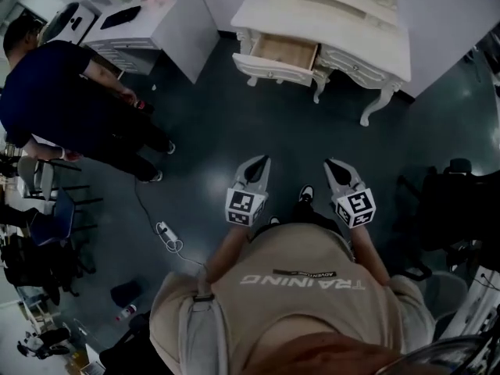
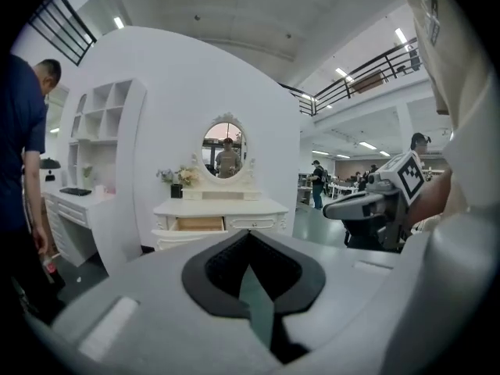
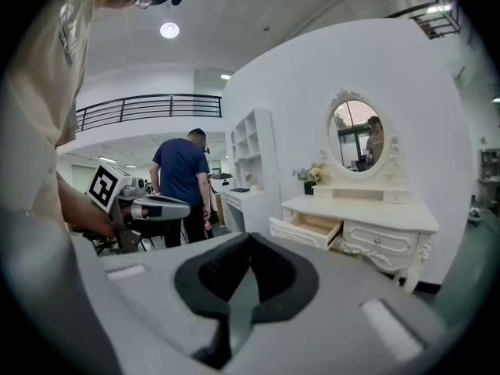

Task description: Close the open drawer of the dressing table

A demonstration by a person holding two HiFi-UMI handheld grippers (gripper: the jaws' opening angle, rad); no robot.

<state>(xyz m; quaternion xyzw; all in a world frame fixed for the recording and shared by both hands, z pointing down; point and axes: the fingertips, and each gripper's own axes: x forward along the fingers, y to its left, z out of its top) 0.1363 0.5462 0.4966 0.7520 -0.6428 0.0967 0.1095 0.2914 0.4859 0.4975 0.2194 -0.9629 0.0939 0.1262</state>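
Though open, carved white drawer (image 1: 285, 53), seemingly wood-lined.

the drawer (image 1: 287, 51) shows bare pale wood inside and a smooth white painted front, while the dark floor (image 1: 211, 123) looks smooth and faintly glossy.

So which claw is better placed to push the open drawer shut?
Left, probably. The open drawer is in the dressing table's left half, more in line with the left claw; the right claw stands further aside. Both are shut, empty and far off.
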